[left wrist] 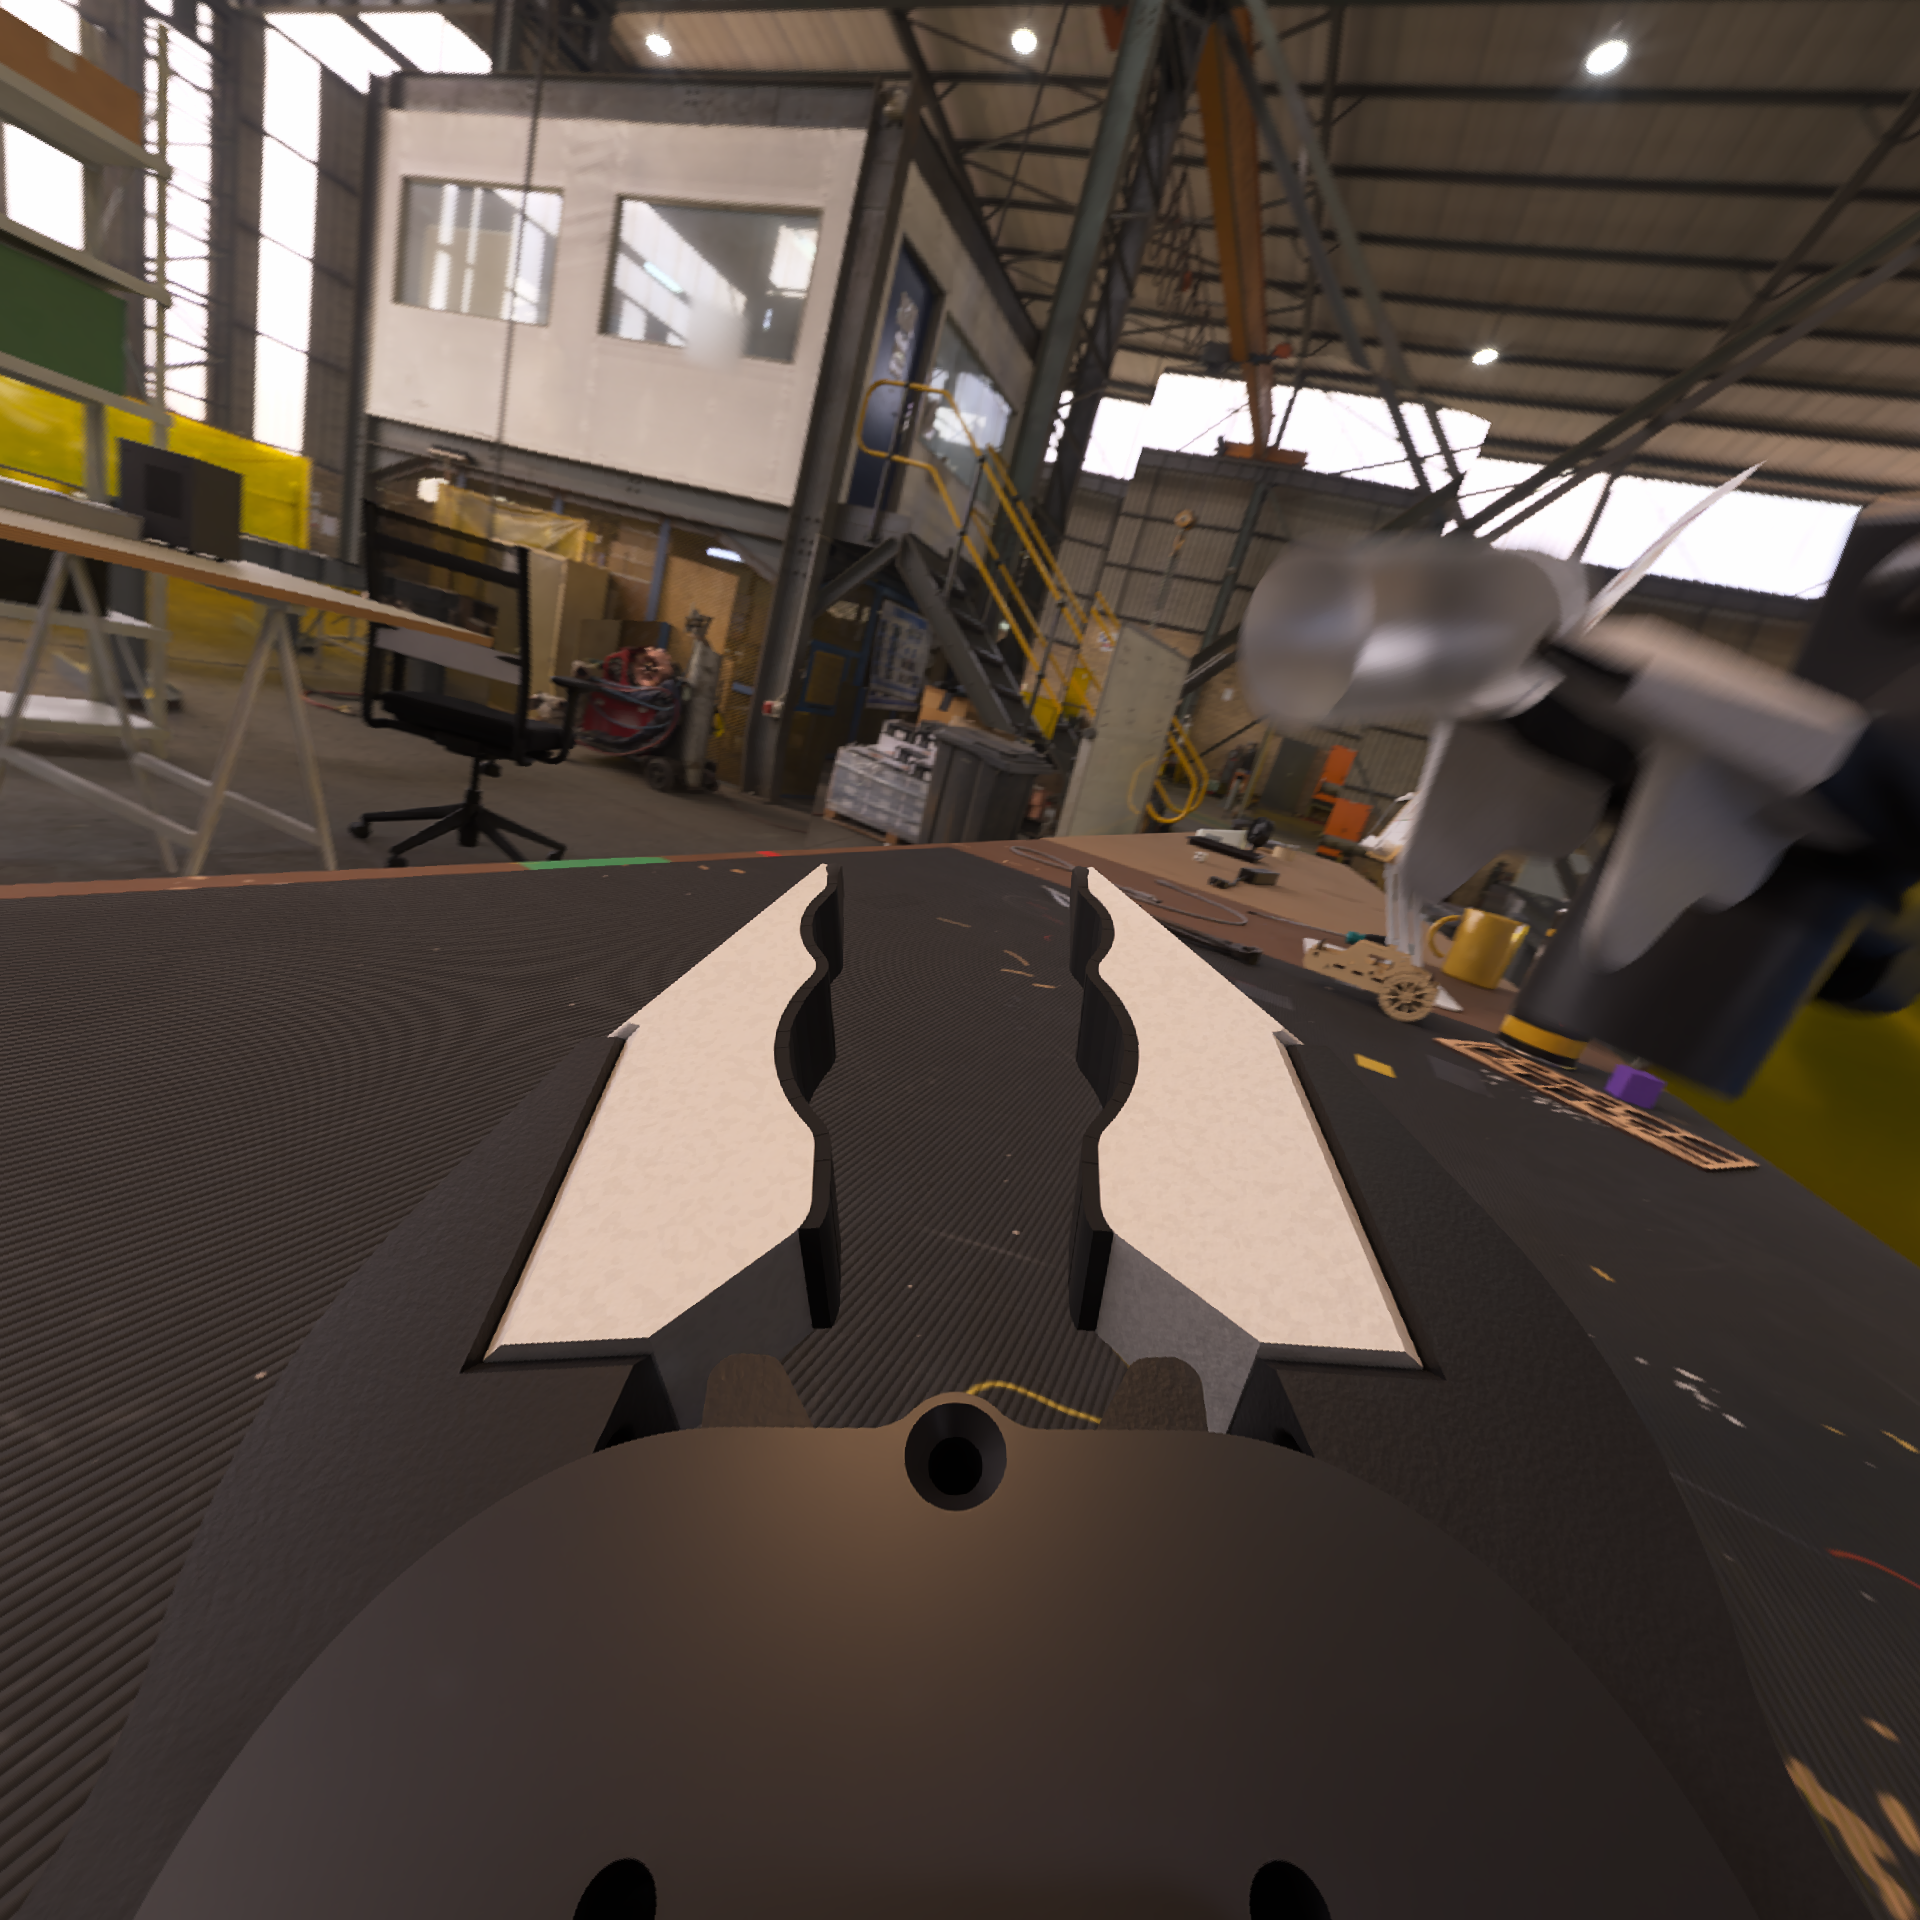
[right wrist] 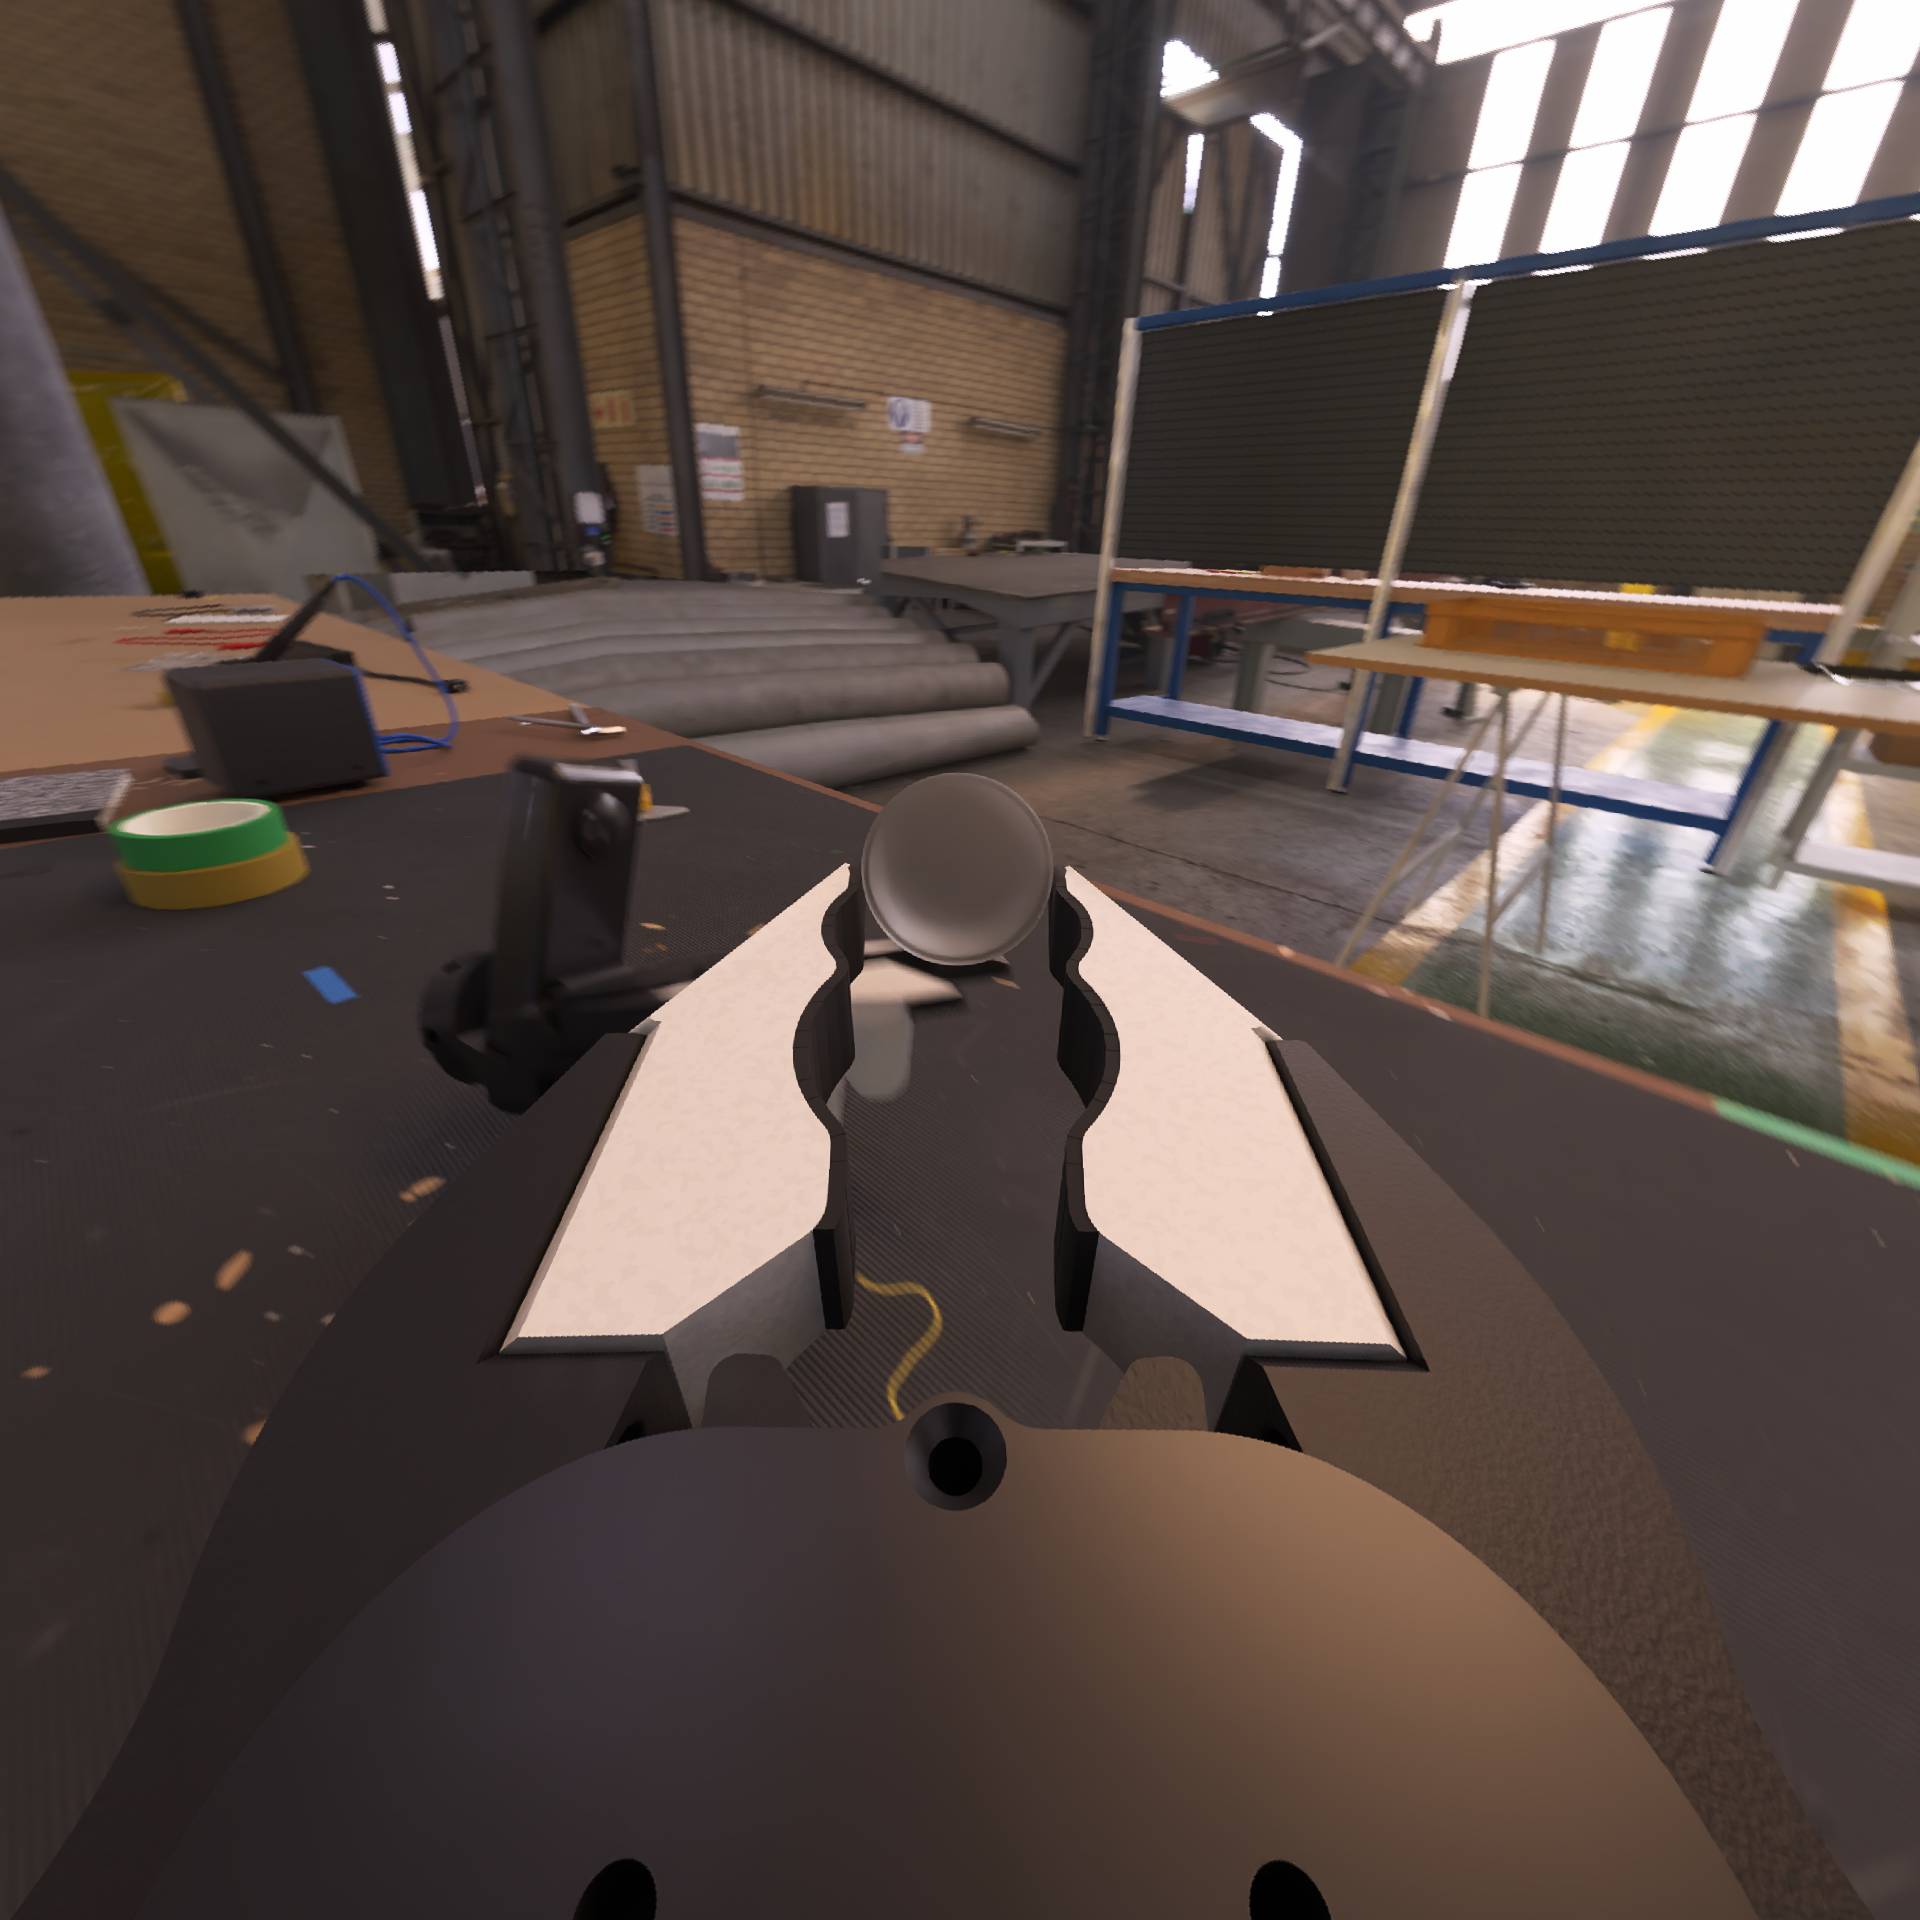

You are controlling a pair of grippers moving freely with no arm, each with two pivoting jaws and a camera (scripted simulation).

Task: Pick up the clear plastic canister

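The clear plastic canister (right wrist: 956, 864) sits end-on between my right gripper's (right wrist: 956, 902) fingertips, which are shut on it. It is lifted off the dark mat (right wrist: 260, 1091). In the left wrist view the canister (left wrist: 1392, 634) hangs in the air at the right, blurred, held by the right gripper (left wrist: 1496, 686). My left gripper (left wrist: 954, 883) is open and empty, low over the mat (left wrist: 312, 1091). It also shows in the right wrist view (right wrist: 566, 883), left of the canister.
A yellow mug (left wrist: 1481, 943), a wooden toy car (left wrist: 1377, 975), a purple cube (left wrist: 1634, 1086) and a cut wooden sheet (left wrist: 1600, 1112) lie at the right. Green and yellow tape rolls (right wrist: 203, 852) and a black box (right wrist: 275, 732) stand at the left. The table edge (right wrist: 1558, 1060) runs close on the right.
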